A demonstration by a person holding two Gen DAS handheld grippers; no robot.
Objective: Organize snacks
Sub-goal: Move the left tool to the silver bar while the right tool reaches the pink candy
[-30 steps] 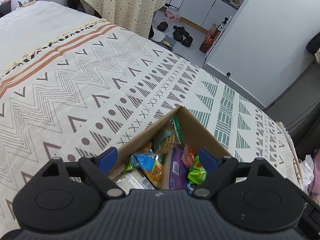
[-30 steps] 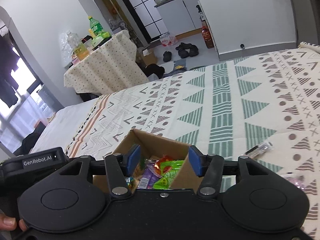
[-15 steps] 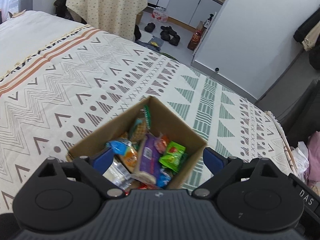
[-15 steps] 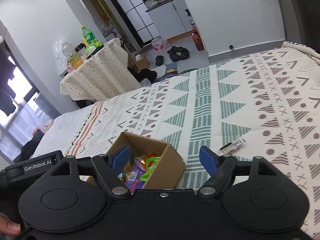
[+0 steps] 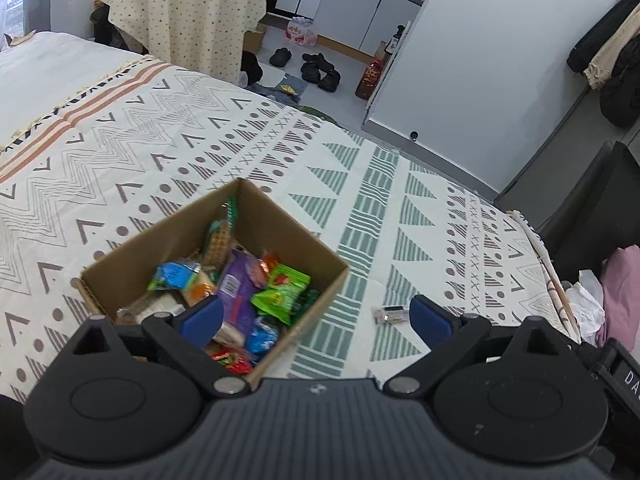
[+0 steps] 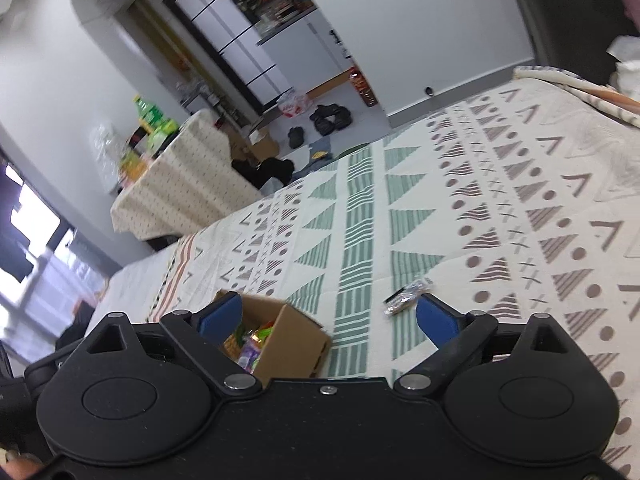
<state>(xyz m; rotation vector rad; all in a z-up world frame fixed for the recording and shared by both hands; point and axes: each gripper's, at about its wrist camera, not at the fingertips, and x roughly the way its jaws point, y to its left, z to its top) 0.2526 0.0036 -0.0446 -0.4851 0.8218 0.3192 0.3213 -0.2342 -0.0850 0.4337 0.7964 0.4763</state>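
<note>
Both grippers are backing off the cardboard box (image 5: 280,236); left gripper (image 5: 316,318) and right gripper (image 6: 330,316) have just been spreading wide, gripping nothing.

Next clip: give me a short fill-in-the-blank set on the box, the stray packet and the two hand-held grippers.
1. The snacks lie piled in an open ____ box on the patterned bedspread.
2. One small clear packet lies ____ the box, on the bedspread.
3. The left hand-held gripper has its jaws ____, with nothing held.
4. The right hand-held gripper holds ____ between its jaws, which have just been opening.

Missing words: cardboard; outside; open; nothing
</note>
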